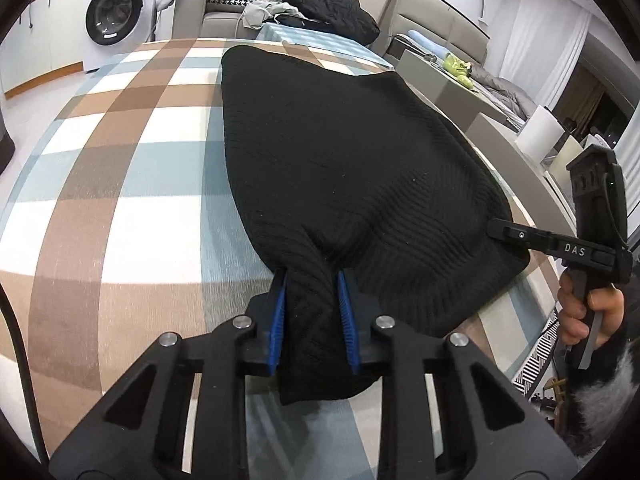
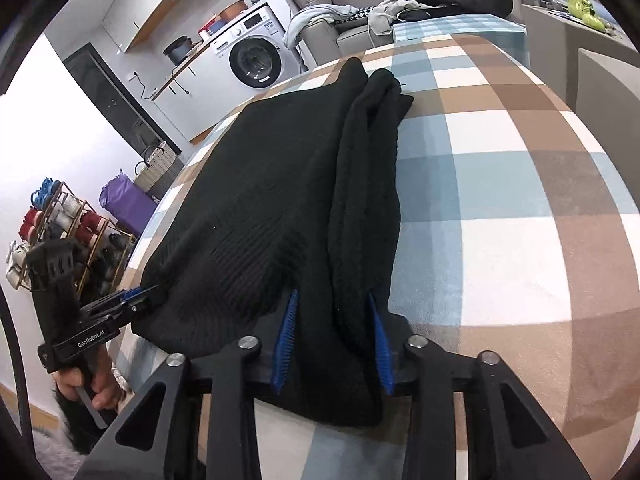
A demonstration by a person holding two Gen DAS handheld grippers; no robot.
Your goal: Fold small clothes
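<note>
Black knit garment spread flat on checked bench cloth, near edge bunched. Left gripper – blue pads pinching bunched near-left hem. Right gripper – pads clamped on near-right hem fold, 2 ridges running away from gripper. Washing machine beyond bench.

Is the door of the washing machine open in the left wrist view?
No. The washing machine shows its round door closed flat against the white front, behind the checked table.
</note>
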